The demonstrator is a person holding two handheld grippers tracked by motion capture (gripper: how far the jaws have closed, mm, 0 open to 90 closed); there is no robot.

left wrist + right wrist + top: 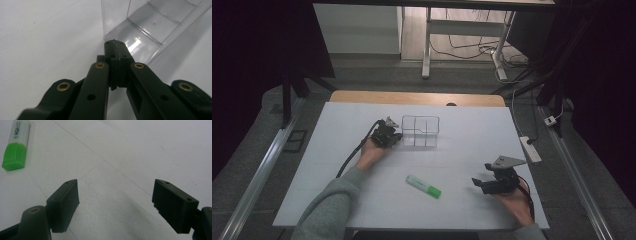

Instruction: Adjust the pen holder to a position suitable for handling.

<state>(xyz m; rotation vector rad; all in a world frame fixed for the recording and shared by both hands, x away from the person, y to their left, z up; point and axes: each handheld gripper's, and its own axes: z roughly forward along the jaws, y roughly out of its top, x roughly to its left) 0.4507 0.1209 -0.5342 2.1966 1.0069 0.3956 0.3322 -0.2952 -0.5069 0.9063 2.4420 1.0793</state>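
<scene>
- Near the far middle of the white surface [337, 165], my left gripper [393, 136] sat with its jaws pressed fully together, holding nothing, its tip just beside the near left corner of the clear organizer [420, 131].
- At the near right, my right gripper [479, 183] rested low with jaws spread wide and empty, pointing toward the highlighter [423, 186] but apart from it.
- Risk one, as I judged it: the organizer looked light and thin-walled. A nudge from my closed left gripper [114, 43] could have slid or tipped it rather than steadied it, since nothing pinned it down.
- Risk two: the highlighter was a smooth-sided barrel lying flat. If my right gripper closed off-centre or near the cap, it could have skidded out sideways.
- Risk three: the transparent walls [117, 15] were hard to read. I might have misjudged the rim and clipped it when bringing the pen over.
- Highlighter's look: white body with dark lettering, bright green cap [14, 158], lying on its side at a slant on the near middle of the surface, well apart from the organizer.
- Organizer's look: clear plastic, upright, split by dividers into several compartments, all seemingly empty. The exact count I could not tell.
</scene>
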